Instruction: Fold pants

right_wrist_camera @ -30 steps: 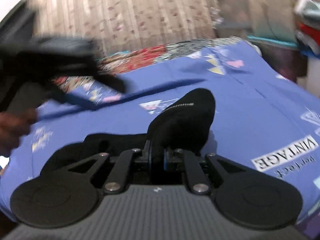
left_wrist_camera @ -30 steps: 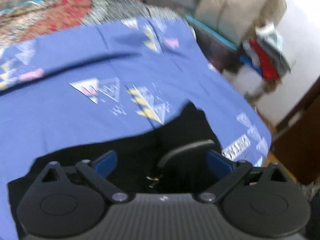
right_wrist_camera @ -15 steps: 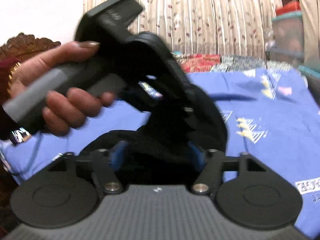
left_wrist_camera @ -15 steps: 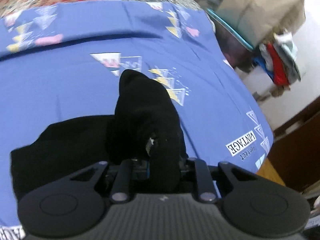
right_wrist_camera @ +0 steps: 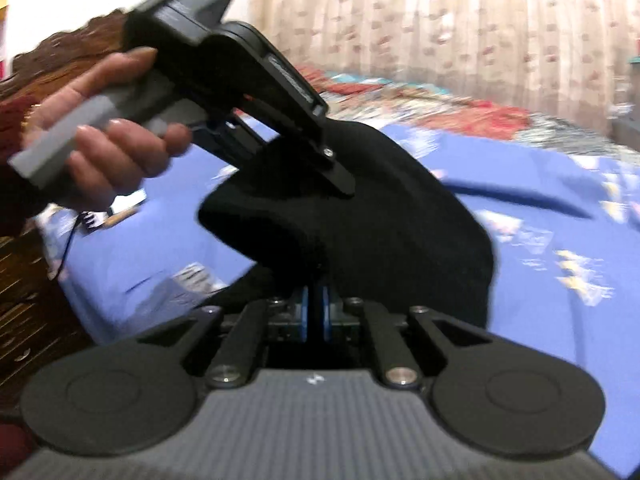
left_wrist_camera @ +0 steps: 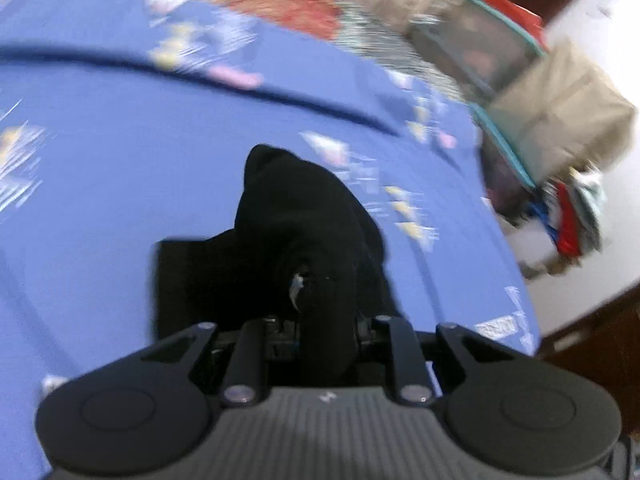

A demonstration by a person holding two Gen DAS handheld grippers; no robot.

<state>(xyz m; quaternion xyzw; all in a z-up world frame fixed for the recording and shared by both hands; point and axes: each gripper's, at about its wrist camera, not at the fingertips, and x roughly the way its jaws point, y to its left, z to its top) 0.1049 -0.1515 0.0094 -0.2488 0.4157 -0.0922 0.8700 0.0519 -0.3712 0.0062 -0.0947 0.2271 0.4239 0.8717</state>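
The black pants (left_wrist_camera: 288, 240) are lifted off the blue patterned bedsheet (left_wrist_camera: 100, 184), bunched in a hump. My left gripper (left_wrist_camera: 326, 320) is shut on a thick fold of them near the zip. My right gripper (right_wrist_camera: 316, 312) is shut on another edge of the pants (right_wrist_camera: 380, 216), its blue pads pressed together on the cloth. The left gripper (right_wrist_camera: 332, 176) also shows in the right wrist view, held by a hand at the upper left, its fingertips buried in the top of the pants hump.
The bedsheet (right_wrist_camera: 560, 320) covers a bed. A red patterned blanket (left_wrist_camera: 280, 4) lies at the far end. Storage boxes (left_wrist_camera: 560, 108) and a clothes pile (left_wrist_camera: 572, 216) stand right of the bed. A carved wooden headboard (right_wrist_camera: 28, 280) is at the left.
My left gripper went from open above the pants to shut on them. My right gripper opened briefly and shut again. Both have lifted the pants higher off the sheet.
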